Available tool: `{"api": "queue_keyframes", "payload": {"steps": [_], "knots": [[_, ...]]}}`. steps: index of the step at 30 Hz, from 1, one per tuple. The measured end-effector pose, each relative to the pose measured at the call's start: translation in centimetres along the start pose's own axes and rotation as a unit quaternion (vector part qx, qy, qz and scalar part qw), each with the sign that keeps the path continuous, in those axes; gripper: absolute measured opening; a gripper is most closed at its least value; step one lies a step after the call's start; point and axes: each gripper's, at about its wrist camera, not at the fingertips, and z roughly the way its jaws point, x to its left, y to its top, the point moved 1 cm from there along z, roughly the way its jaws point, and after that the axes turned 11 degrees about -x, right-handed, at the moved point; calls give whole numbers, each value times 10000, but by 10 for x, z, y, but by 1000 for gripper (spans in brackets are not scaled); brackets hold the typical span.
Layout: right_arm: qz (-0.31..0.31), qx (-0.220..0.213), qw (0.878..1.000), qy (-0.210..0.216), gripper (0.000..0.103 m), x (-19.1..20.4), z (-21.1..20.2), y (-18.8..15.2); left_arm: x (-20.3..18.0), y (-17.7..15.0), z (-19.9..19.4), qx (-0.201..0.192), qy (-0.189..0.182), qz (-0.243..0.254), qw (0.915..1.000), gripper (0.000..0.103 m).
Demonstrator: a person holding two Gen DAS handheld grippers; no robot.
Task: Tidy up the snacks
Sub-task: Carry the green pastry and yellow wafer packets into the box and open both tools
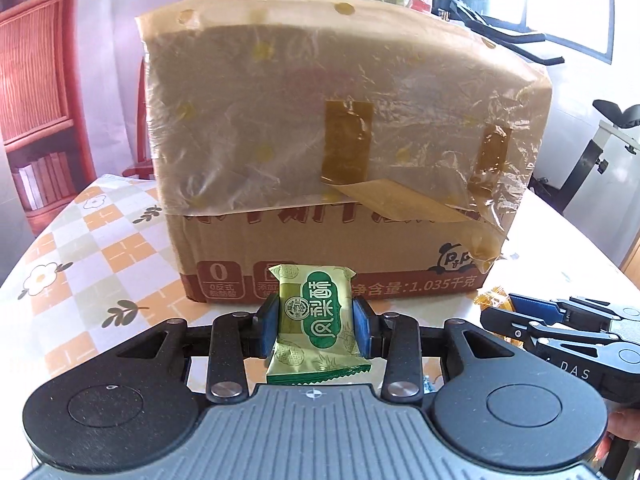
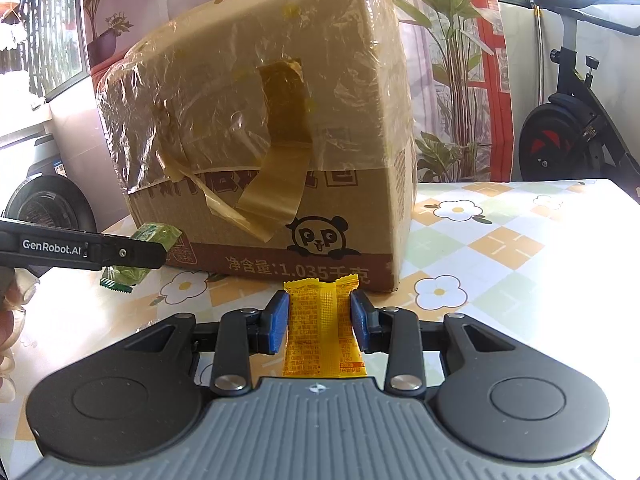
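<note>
a: how far along was the snack sorting?

b: early, i'd judge. the left gripper (image 1: 316, 322) had its fingers (image 1: 269, 326) pinching a green snack packet (image 1: 314, 320) by its sides, lifted clear of the surface (image 1: 80, 248). the right gripper (image 2: 319, 322) was pinching a yellow snack packet (image 2: 322, 328) the same way. both were held in front of the cardboard box (image 1: 320, 140), which stood on the surface wrapped in plastic film with loose strips of brown tape.

a: so nothing put away?

b: not that the views showed. no sorted pile or container with snacks was in sight, and i couldn't tell whether the box was open on top. both packets were yet to be placed.

a: which way did they point?

b: each packet's long axis ran along its gripper's fingers, far end toward the box. the green one showed its printed face upward, its near end drooping a little. the yellow one showed its back seam and small print.
</note>
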Motion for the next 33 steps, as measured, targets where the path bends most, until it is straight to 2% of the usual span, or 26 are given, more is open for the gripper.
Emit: {"api": "queue_keyframes", "payload": {"steps": [8, 11, 14, 17, 23, 26, 29, 33], "knots": [[-34, -6, 10000, 2, 35, 0, -2, 0, 31, -2, -24, 26, 159, -147, 9998, 40], [-109, -83, 9999, -7, 35, 2, -8, 1, 34, -1, -32, -80, 154, -152, 9997, 40], [-209, -228, 9995, -44, 35, 5, -18, 4, 29, 1, -34, -188, 107, -160, 9996, 32], [-311, -330, 9990, -58, 35, 10, -25, 8, 24, 4, -35, -235, 9, -118, 9997, 32], [-320, -416, 9986, 6, 35, 13, -29, 15, 37, -3, -28, 36, -98, -479, 9988, 33], [-185, -377, 9991, 82, 35, 16, -30, 12, 48, -6, -32, 262, -175, -585, 9978, 40], [-182, -336, 9992, 139, 35, 20, -30, 8, 48, -16, -37, 455, -454, -208, 9977, 54], [-109, -260, 9995, 152, 35, 21, -29, 2, 46, -35, -36, 697, -521, 237, 9959, 55]]}}
